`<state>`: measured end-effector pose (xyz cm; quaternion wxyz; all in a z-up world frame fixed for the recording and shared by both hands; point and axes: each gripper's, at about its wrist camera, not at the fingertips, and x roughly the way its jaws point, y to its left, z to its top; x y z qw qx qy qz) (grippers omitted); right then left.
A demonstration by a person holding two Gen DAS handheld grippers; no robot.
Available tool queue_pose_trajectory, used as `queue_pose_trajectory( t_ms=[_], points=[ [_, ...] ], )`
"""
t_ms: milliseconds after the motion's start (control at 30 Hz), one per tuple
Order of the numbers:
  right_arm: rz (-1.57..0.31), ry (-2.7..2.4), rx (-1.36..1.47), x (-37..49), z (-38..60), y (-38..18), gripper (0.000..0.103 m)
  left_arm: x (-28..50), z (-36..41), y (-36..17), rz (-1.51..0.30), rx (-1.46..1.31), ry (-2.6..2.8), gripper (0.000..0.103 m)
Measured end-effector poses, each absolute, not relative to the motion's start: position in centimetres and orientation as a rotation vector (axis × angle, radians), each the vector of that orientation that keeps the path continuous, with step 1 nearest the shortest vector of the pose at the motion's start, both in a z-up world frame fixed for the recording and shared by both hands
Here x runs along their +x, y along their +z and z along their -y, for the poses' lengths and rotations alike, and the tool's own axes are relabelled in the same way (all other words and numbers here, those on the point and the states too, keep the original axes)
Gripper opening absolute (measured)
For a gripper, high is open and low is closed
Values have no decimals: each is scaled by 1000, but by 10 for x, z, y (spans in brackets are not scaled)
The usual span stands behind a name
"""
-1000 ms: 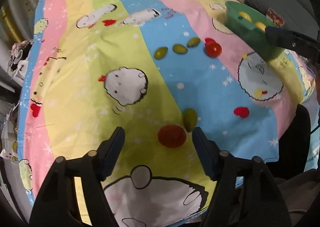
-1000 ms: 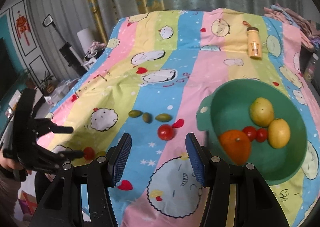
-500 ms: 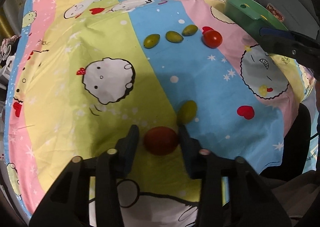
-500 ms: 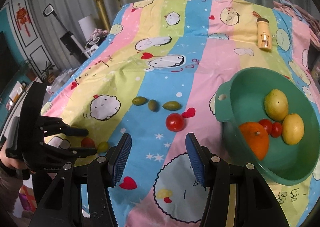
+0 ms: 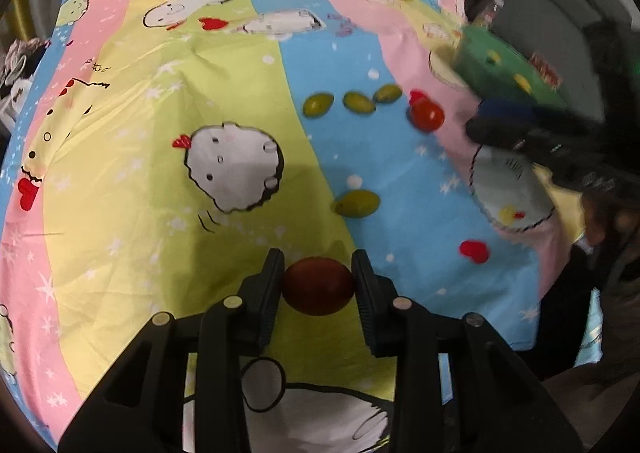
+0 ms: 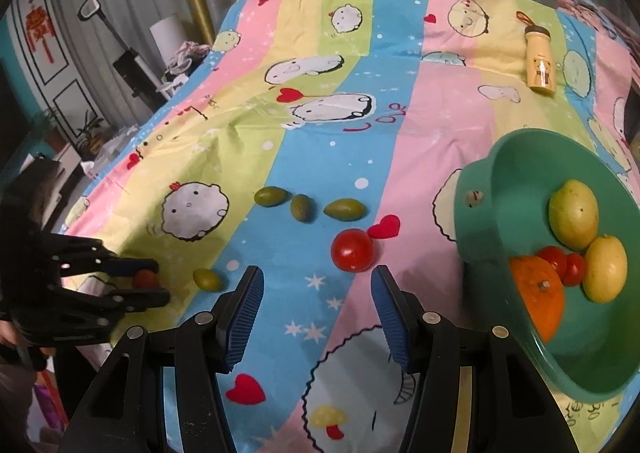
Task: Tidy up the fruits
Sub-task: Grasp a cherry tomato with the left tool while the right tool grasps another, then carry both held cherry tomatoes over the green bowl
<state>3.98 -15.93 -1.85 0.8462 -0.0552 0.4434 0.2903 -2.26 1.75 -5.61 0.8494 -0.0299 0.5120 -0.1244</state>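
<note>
My left gripper [image 5: 318, 259] is shut on a red tomato [image 5: 318, 287], both pads pressing its sides just above the striped cartoon bedsheet. A small green fruit [image 5: 357, 204] lies just beyond it. From the right wrist view the same gripper [image 6: 154, 281] shows at the left with the tomato [image 6: 145, 279] between its fingers. My right gripper [image 6: 316, 281] is open and holds nothing. A second red tomato [image 6: 352, 250] lies just ahead of it. The green bowl [image 6: 480, 221] at the right holds an orange [image 6: 538, 293], two small tomatoes and two yellow fruits.
Three green fruits lie in a row [image 6: 302, 207] mid-sheet. A yellow bottle [image 6: 540, 57] lies at the far right of the bed. The bed's edge drops off at the left, with room clutter and curtains beyond. A person's hand holds the left gripper at the frame's left edge.
The left gripper's jaws came together on the red tomato. The right gripper moved forward and down towards the loose tomato and the bowl.
</note>
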Motion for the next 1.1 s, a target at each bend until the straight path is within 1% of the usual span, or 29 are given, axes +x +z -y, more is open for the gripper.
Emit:
queue_pose_trajectory(
  t_ms=[267, 467, 600, 633, 833, 1100],
  points=[
    [-949, 571, -212, 56, 139, -31, 57, -22, -19, -35, -998, -148, -304, 34],
    [-969, 514, -290, 64, 130, -43, 50, -18, -19, -30, -975, -164, -318, 34],
    [-975, 508, -325, 66, 128, -45, 40, -16, -21, -30, -972, -174, -322, 34],
    [-979, 506, -333, 67, 127, -46, 33, -17, -21, -30, -973, -174, -322, 34],
    [-969, 526, -315, 63, 126, -44, 32, -16, -21, -29, -970, -178, -319, 34],
    [-899, 611, -243, 44, 130, -16, 32, -8, -14, -24, -962, -175, -295, 34]
  ],
)
